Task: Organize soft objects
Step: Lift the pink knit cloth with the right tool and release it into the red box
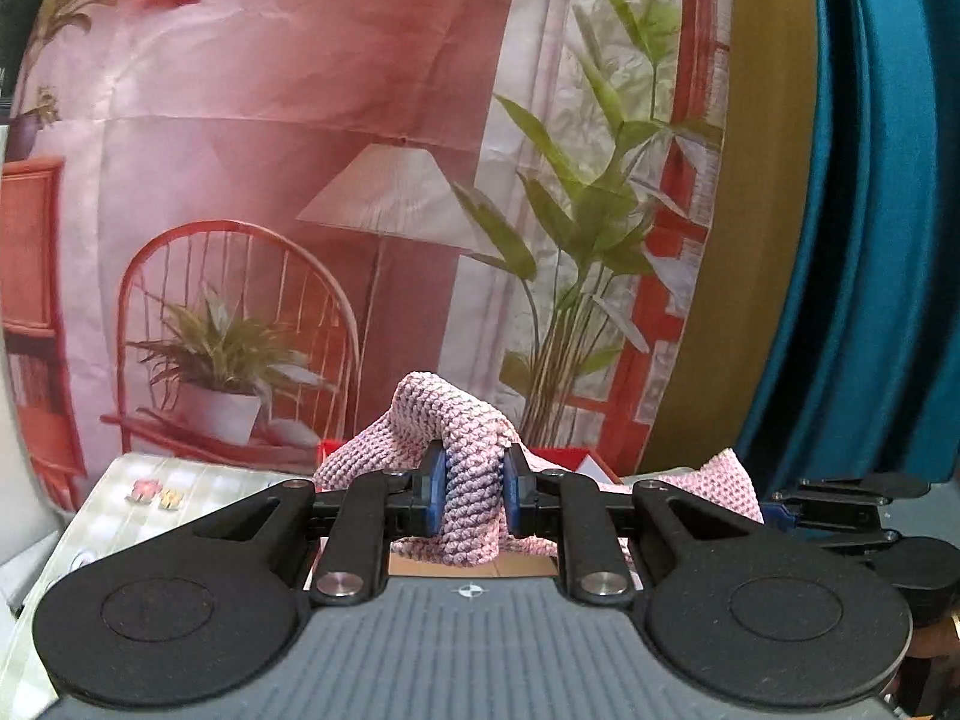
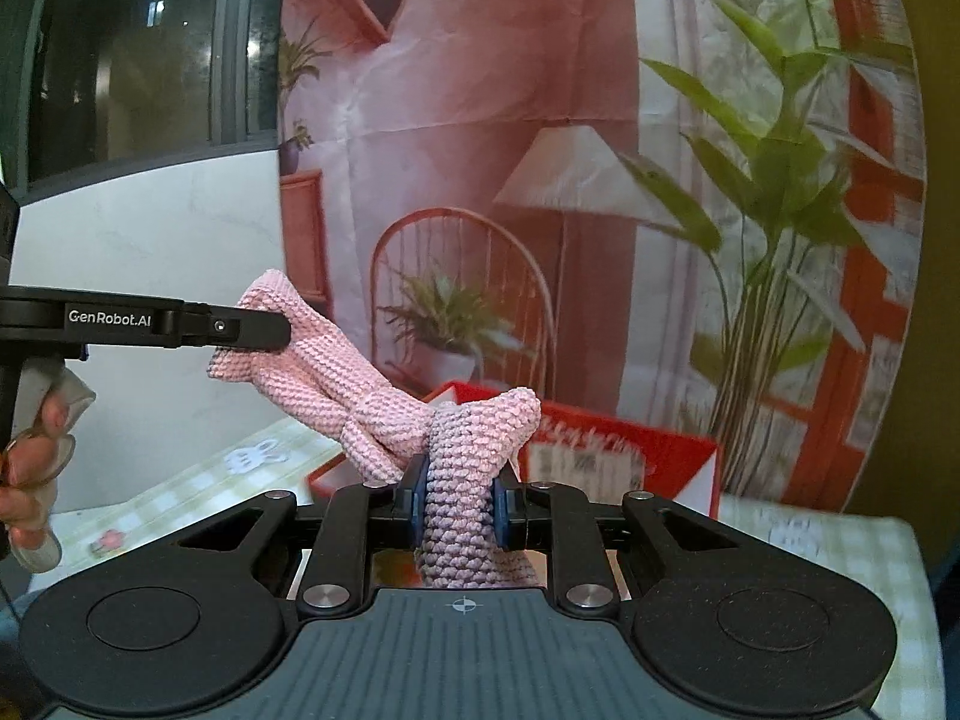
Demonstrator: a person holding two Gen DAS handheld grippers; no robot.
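Observation:
A pink knitted cloth [image 1: 456,426] hangs stretched between both grippers above the table. My left gripper [image 1: 471,495] is shut on one bunched end of it. My right gripper [image 2: 459,507] is shut on the other end of the cloth [image 2: 474,438]. In the right wrist view the left gripper [image 2: 252,333] reaches in from the left, clamped on the cloth's far end. In the left wrist view the right gripper [image 1: 774,510] shows at the right edge with a cloth corner [image 1: 726,480] beside it.
A red open box [image 2: 630,450] stands on the checked tablecloth [image 2: 180,498] below the cloth; it also shows in the left wrist view [image 1: 558,456]. A printed room backdrop [image 1: 300,150] hangs behind. A teal curtain [image 1: 870,240] hangs at the right.

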